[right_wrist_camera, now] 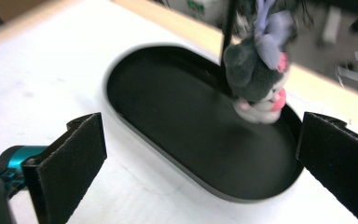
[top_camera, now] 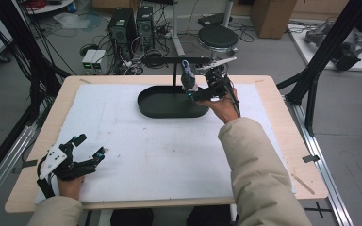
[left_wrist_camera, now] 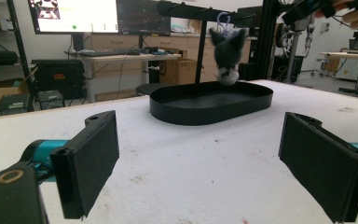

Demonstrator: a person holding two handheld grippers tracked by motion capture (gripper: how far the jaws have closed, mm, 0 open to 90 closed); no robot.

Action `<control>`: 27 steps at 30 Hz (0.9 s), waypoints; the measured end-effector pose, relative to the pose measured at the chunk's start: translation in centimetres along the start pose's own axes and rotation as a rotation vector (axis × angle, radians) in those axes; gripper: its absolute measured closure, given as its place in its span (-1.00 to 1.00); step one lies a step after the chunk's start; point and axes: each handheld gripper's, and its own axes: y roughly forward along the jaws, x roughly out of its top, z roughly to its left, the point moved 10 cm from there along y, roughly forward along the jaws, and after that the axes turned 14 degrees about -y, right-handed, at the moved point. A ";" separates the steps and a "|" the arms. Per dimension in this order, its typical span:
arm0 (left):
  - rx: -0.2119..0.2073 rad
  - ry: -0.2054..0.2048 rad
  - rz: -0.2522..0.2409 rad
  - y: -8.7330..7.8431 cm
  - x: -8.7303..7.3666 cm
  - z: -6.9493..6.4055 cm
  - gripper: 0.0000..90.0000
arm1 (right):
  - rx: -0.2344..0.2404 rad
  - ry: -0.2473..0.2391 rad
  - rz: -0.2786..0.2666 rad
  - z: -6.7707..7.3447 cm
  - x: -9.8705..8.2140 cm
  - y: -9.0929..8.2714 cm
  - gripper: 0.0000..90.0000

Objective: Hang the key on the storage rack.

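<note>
Grey plush keychain toy [right_wrist_camera: 256, 79], a small soft animal figure with a pale face, pink details and a lilac loop at its top, hangs from the crossbar of a thin black metal stand [left_wrist_camera: 200, 46] and dangles over the right-hand end of a black oval tray [top_camera: 143, 106], clear of the tray's floor. In the right gripper view the toy is ahead of and above the jaws, slightly right of the midline of the gap, touching neither black pad [right_wrist_camera: 74, 158]; its outline is blurred. The right gripper [top_camera: 199, 92] sits just beside the toy at the tray's right end in the high view, held by the person's right hand [top_camera: 222, 107] in a cream sleeve; its jaws stand spread wide with nothing between them, only the tray and the white mat [top_camera: 160, 155] showing through the gap. The left gripper [top_camera: 90, 147] rests near the front left corner of the mat, well apart from the tray and the toy, in the person's left hand [top_camera: 70, 186]. Its jaws are likewise wide apart and hold nothing. In the left gripper view the toy appears far off, above the tray's far rim, between the two pads as seen from there but well beyond them. The mat covers a light wooden table [top_camera: 273, 92].
</note>
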 end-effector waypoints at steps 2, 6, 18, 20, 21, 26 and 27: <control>0.001 0.003 0.002 0.0 0.0 0.0 -0.72 | 0.020 0.000 -0.047 0.2 -0.3 -1.3 -0.99; 0.001 0.006 0.001 0.0 0.0 0.0 -0.72 | 0.039 -0.030 -0.132 0.6 -1.5 -3.7 -0.99; -0.006 0.004 0.006 0.0 0.0 -0.1 -0.72 | 0.065 -0.082 -0.370 2.4 -8.6 -8.3 -0.99; -0.005 0.009 0.005 0.0 0.0 -0.1 -0.72 | 0.061 -0.070 -0.411 2.6 -9.5 -8.7 -0.99; -0.007 0.008 0.002 0.0 0.0 -0.1 -0.72 | 0.050 -0.069 -0.426 2.5 -10.0 -8.9 -0.99; -0.012 0.012 0.004 -0.1 -0.1 -0.2 -0.72 | 0.010 -0.059 -0.467 2.7 -12.8 -9.3 -0.99; -0.010 0.015 0.004 -0.1 0.0 -0.2 -0.72 | 0.006 -0.062 -0.477 2.8 -13.2 -9.3 -0.99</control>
